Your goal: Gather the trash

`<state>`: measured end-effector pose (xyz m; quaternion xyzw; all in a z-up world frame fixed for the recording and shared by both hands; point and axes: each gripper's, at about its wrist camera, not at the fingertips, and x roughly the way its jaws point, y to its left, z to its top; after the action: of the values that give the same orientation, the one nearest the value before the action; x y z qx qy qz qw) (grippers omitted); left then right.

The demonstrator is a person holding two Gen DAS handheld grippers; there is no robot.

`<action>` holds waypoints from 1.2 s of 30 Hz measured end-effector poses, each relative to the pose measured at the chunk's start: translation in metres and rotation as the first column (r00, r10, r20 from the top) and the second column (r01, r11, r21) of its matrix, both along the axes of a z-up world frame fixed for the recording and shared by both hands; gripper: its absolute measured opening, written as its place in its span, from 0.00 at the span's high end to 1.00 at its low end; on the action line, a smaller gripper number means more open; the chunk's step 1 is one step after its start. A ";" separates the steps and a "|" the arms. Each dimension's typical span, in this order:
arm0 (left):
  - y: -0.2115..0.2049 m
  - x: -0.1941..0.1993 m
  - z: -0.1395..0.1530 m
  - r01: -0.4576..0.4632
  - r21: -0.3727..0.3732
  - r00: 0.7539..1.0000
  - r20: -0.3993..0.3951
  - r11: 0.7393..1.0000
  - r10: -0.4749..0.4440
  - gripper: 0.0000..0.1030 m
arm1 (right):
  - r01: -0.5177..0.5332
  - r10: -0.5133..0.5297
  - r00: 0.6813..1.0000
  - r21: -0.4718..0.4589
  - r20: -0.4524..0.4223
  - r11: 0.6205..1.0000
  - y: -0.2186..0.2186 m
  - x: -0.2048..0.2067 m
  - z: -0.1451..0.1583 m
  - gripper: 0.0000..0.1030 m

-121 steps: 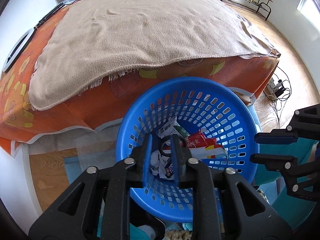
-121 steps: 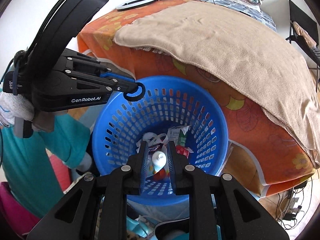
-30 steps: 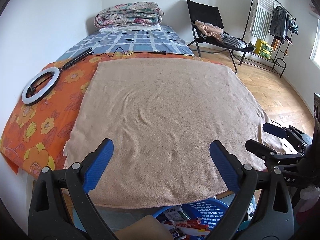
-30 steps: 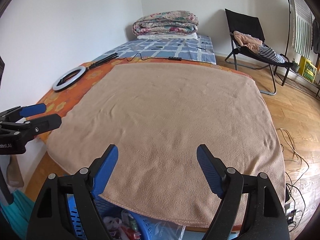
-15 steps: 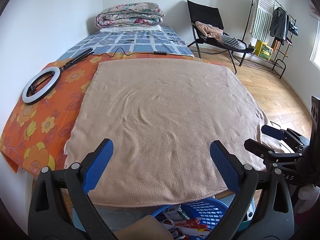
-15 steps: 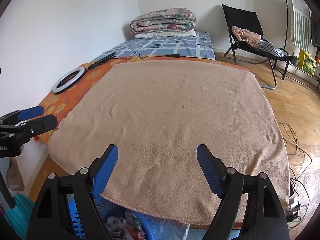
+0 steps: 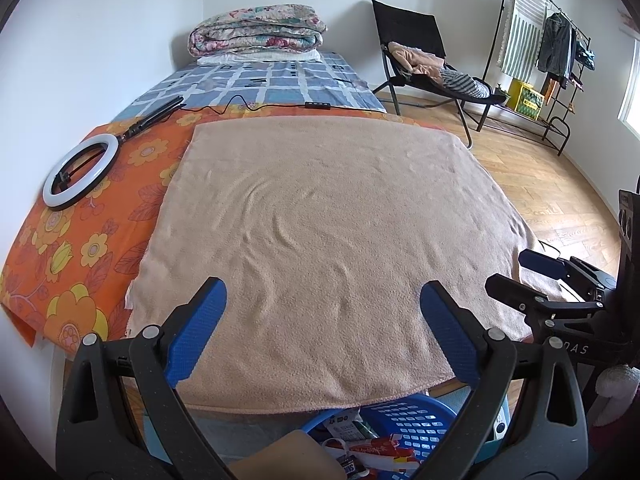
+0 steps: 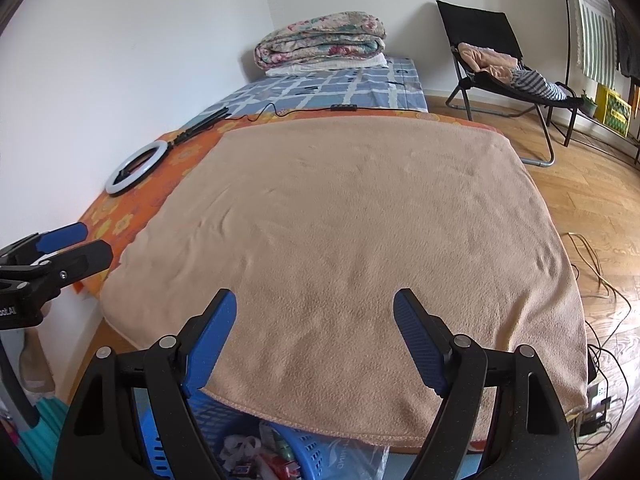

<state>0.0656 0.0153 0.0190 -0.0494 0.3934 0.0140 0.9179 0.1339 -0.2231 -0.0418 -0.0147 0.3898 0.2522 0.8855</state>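
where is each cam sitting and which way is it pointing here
Left wrist: on the left gripper, angled down across the beige blanket toward the folding chair; open blue pads, right gripper at right.
Right wrist: on the right gripper, same direction; open pads, left gripper at left.
Shared: blanket, ring light, blue basket of trash below.

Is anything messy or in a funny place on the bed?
Mostly tidy. The tan blanket lies flat with small wrinkles. The odd thing is the ring light lying flat on the orange flowered sheet, cable trailing across the bed.
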 end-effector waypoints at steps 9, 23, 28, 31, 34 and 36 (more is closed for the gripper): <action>0.000 0.000 0.000 0.000 -0.001 1.000 0.000 1.000 0.000 0.04 | -0.001 0.001 1.000 0.002 -0.004 1.000 0.000 0.001 -0.001 0.22; 0.000 0.000 0.000 -0.001 -0.001 1.000 0.001 1.000 0.001 0.04 | 0.004 -0.003 1.000 0.017 -0.028 1.000 0.001 -0.001 -0.004 0.22; 0.000 0.000 0.000 -0.001 -0.001 1.000 0.001 1.000 0.001 0.04 | 0.004 -0.004 0.999 0.020 -0.036 1.000 0.002 -0.001 -0.004 0.22; 0.000 0.000 0.000 -0.001 -0.001 1.000 0.001 1.000 0.001 0.04 | 0.005 -0.004 0.999 0.020 -0.036 1.000 0.002 -0.001 -0.005 0.22; 0.000 0.000 0.000 -0.001 -0.002 1.000 0.001 1.000 0.001 0.04 | 0.006 -0.005 0.999 0.020 -0.037 1.000 0.002 -0.001 -0.005 0.22; 0.001 0.000 0.000 -0.001 -0.001 1.000 0.001 1.000 0.001 0.04 | 0.005 -0.004 0.999 0.020 -0.037 1.000 0.002 -0.001 -0.005 0.22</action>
<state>0.0656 0.0158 0.0190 -0.0502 0.3927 0.0141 0.9182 0.1330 -0.2209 -0.0464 -0.0001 0.4036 0.2544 0.8789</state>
